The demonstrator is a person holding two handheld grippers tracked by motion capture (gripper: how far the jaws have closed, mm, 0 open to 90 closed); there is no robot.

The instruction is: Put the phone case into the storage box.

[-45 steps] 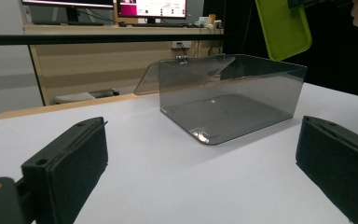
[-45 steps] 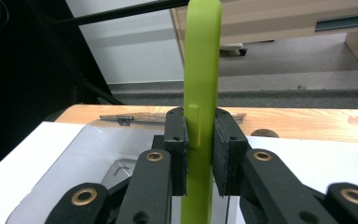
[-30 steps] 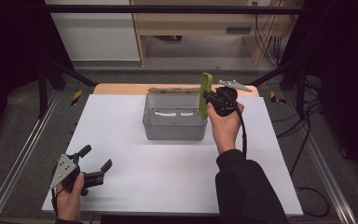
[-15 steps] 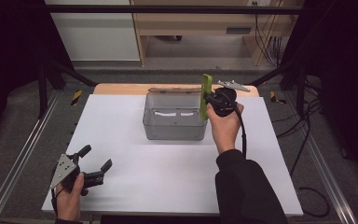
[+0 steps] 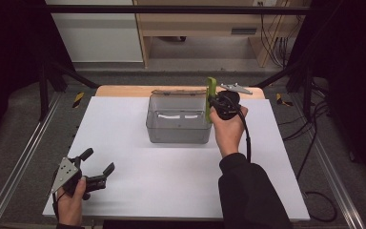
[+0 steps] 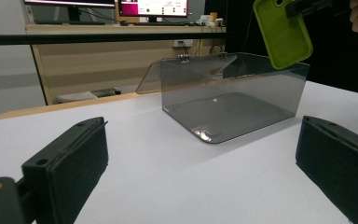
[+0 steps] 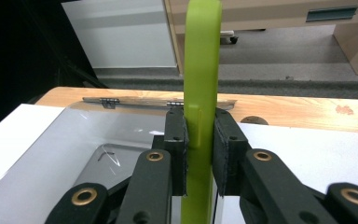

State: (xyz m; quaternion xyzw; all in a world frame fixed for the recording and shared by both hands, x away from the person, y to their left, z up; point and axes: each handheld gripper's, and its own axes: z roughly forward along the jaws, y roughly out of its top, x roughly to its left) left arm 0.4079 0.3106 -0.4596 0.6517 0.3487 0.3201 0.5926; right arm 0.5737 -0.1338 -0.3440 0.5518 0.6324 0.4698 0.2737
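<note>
Right gripper view: right gripper (image 7: 199, 154) fingers pinch green slab (image 7: 201, 70) upright over clear box (image 5: 177, 119); left gripper (image 5: 95, 169) fingers spread, empty, above worktop (image 5: 171, 176)

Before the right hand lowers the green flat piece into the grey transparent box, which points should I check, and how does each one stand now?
1. Grip: the right gripper has its fingers pressed on both faces of the green flat piece. Ok.
2. Position: in the high view the piece stands at the right wall of the transparent box; whether it is fully inside the rim, cannot tell.
3. Lid: the hinged lid is folded open to the back. Ok.
4. Inside of the box: the floor looks free. Ok.
5. Left gripper: open, resting low at the near left of the white table, away from the box. Ok.
</note>
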